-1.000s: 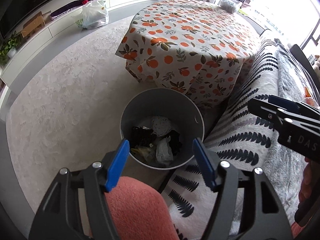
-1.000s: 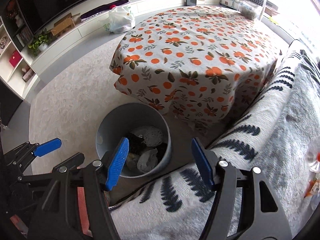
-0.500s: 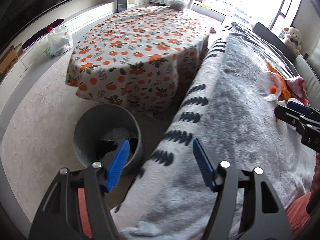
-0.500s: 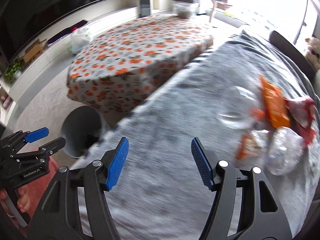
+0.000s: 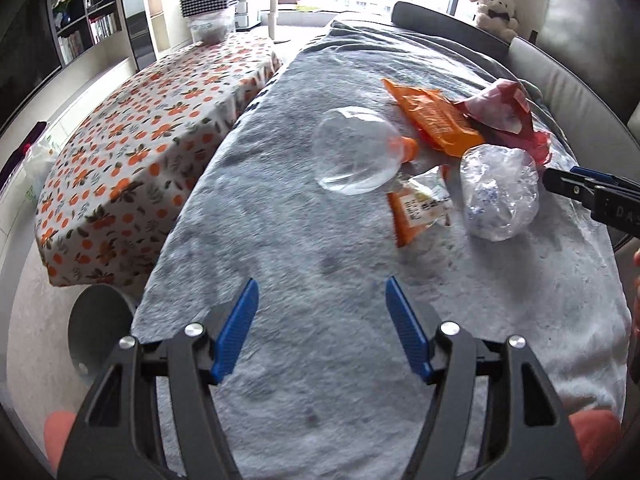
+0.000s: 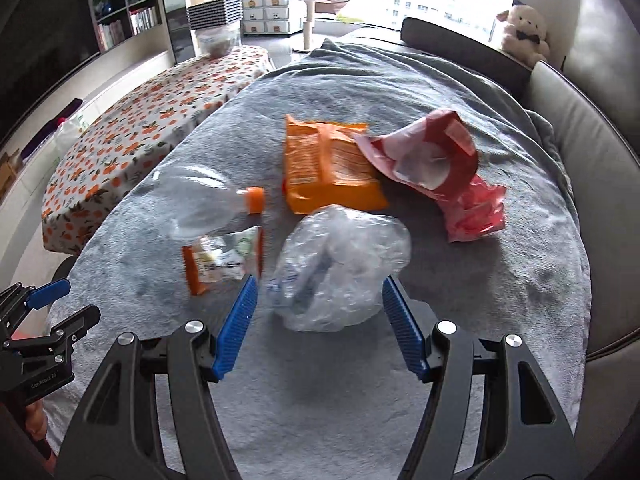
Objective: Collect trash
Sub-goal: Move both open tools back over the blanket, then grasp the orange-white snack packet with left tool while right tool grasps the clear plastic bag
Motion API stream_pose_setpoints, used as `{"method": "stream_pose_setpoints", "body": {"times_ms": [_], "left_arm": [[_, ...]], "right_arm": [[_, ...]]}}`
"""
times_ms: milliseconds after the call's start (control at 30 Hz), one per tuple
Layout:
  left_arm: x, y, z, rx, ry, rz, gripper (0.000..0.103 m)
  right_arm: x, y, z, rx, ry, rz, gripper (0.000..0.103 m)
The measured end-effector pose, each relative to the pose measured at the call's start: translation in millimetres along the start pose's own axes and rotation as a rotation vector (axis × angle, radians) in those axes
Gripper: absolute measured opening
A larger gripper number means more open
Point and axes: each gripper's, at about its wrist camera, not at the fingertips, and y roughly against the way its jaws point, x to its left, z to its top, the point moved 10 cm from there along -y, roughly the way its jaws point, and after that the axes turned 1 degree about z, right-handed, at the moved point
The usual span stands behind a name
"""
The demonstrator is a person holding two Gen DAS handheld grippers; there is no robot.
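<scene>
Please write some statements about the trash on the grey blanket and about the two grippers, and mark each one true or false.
1. The clear bottle has an orange cap. True.
2. The right gripper is shut on the crumpled clear plastic bag. False: it is open; the bag lies ahead, ungripped.
3. The red packet overlaps the orange packet. True.
4. The left gripper holds the bottle. False: it is open and empty.
5. The bin stands on the blanket. False: it is on the floor.
</scene>
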Motion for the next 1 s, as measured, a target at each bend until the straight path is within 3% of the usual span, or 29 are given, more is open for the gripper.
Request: {"method": "stream_pose_setpoints", "body": {"times_ms": [267, 500, 633, 700, 733, 800, 900, 1000], "left_arm": [[-51.6, -57.3, 26.6, 0.029, -0.037, 0.01, 0.066], [-72.7, -104.2, 25.3, 0.094, 0.0, -0.001, 0.066], [-77.1, -113.0, 25.5, 0.078, -0.003, 0.029, 0.066], [-78.1, -113.8, 26.5, 0.064, 0.001, 0.03, 0.058], [-77.9, -113.9, 27.1, 0.06, -0.001, 0.032, 0.054], [-78.9, -112.6, 27.7, 0.05, -0.018, 0.033, 0.034], [-77.2, -110.0, 29.0, 0.047, -0.017, 0.025, 0.018], [-72.4, -106.6, 29.9, 0.046, -0.012, 0.023, 0.009]], "right_arm": [[-52.2, -52.5, -7.0, 0.035, -0.073, 0.019, 0.063], [-56.9, -92.3, -9.7, 0.067, -0.102, 0.072, 0.063], [-52.2, -103.9, -11.4, 0.077, -0.094, 0.093, 0.058], [-46.1, -108.1, -13.2, 0.091, -0.078, 0.115, 0.029], [-44.4, -109.5, -14.4, 0.097, -0.072, 0.117, 0.022], [-41.1, -109.5, -15.7, 0.096, -0.048, 0.104, 0.014], [-37.4, -105.4, -16.8, 0.093, -0.038, 0.1, 0.01], [-34.4, -98.1, -16.1, 0.088, -0.037, 0.098, 0.009]]}}
